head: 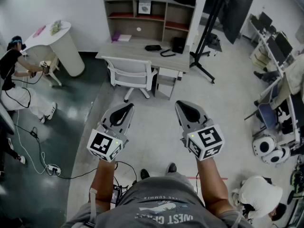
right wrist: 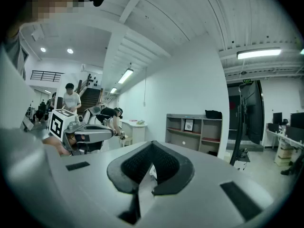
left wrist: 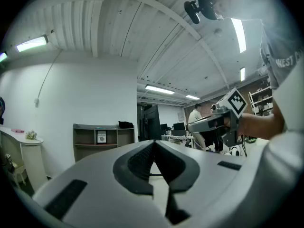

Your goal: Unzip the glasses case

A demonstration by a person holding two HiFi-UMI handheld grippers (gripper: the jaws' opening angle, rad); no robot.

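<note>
Left tool [head: 127, 107], right tool [head: 183, 104] clenched, empty, side by side; white chair [head: 130, 73], desk [head: 135, 49] ahead, well apart.

Both forearms reach forward side by side, left claw [head: 124, 110] and right claw [head: 186, 107] closed, empty, roughly level

Bright, even indoor light here; a ceiling strip light [left wrist: 32, 43] glows white in the left gripper view, another strip [right wrist: 259, 54] glares in the right one; the dark floor [head: 47, 122] at the head view's left shines with reflections; shadows soft; both gripper views bulge, corners black; the left gripper [left wrist: 153, 144] looms slightly soft near the lens.
</note>
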